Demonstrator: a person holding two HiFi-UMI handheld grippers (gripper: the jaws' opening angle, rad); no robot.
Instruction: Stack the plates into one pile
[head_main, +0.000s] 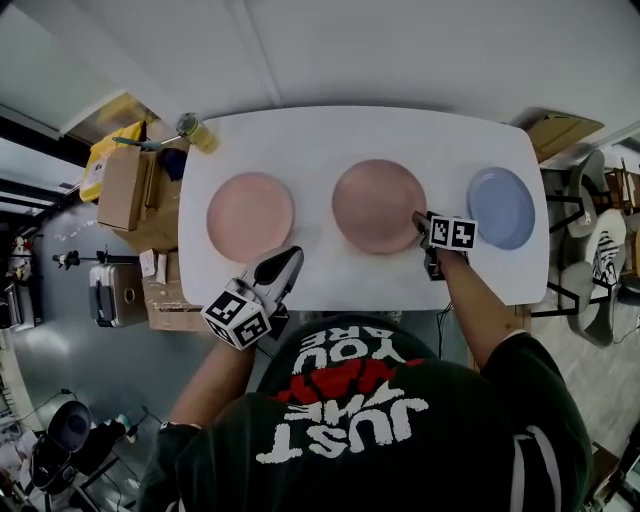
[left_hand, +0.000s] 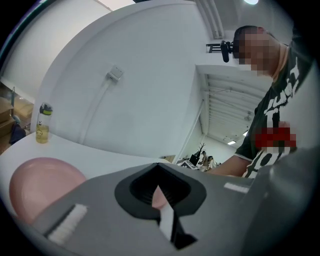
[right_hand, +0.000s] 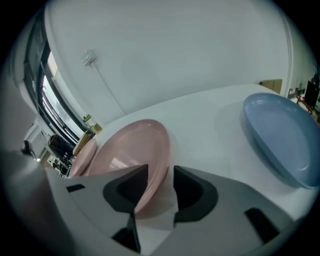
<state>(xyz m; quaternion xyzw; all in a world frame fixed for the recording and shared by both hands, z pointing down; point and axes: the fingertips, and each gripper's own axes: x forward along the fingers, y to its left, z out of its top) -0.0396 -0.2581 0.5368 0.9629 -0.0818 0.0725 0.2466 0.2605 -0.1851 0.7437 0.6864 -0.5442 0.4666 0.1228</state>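
1. The left hand-held gripper (head_main: 288, 262) is clenched on nothing, its jaws pressed together. It hangs over the near edge of the white tabletop (head_main: 320, 135), just beside the left pink plate (head_main: 250, 215).
2. The right hand-held gripper (head_main: 420, 222) grasps the middle pink plate (head_main: 375, 205) at its near right rim, with one jaw on either side of the rim.
3. The blue plate (head_main: 501, 207) lies flat at the right, apart from the gripper. The three plates sit in a row, none stacked.
4. A bottle (head_main: 197, 130) of yellowish liquid stands at the far left corner. A cardboard box (head_main: 125, 187) sits beyond the tabletop's left edge.
5. The person's dark shirt (head_main: 380, 430) carries white lettering: "JUST" and "YOU ARE".
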